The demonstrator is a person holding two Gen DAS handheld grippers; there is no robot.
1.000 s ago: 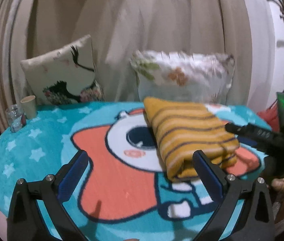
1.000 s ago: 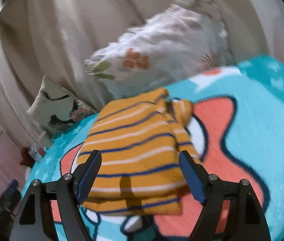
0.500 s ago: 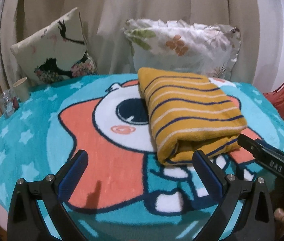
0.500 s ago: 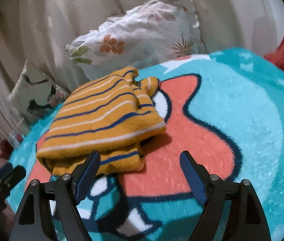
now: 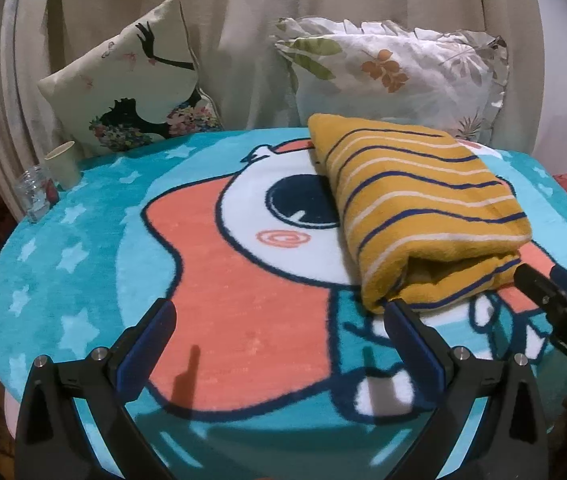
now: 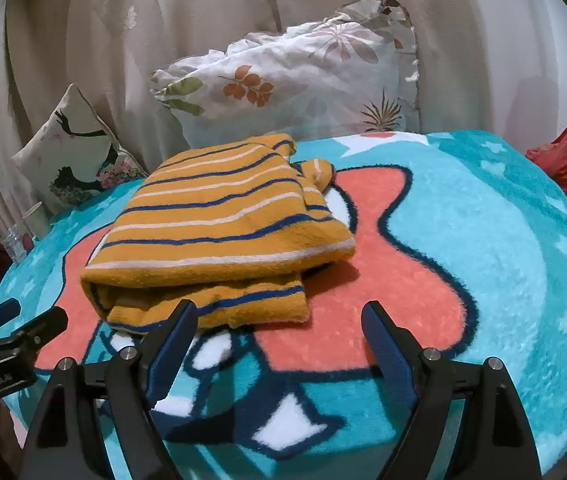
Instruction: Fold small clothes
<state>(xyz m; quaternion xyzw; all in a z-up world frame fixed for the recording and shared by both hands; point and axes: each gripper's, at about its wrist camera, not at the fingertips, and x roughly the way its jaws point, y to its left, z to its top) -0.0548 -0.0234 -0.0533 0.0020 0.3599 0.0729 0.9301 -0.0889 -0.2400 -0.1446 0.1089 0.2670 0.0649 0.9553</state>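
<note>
Both hand-held grippers have drawn back from the folded mustard-yellow garment with navy and white stripes (image 5: pixel 419 204), and the right hand-held gripper (image 6: pixel 279 334) has just been opening with nothing between its pads. One garment lies on the teal plush cartoon blanket (image 5: pixel 83 264), its long axis running from the two printed cushions (image 5: pixel 131 92) toward the cameras. Bare blanket surrounds it. The left hand-held gripper (image 5: pixel 279 336) stands apart, empty.

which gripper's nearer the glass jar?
Left. The left gripper sits on the jar's side of the striped cloth; the right gripper is farther over, at the cloth's front edge.
</note>
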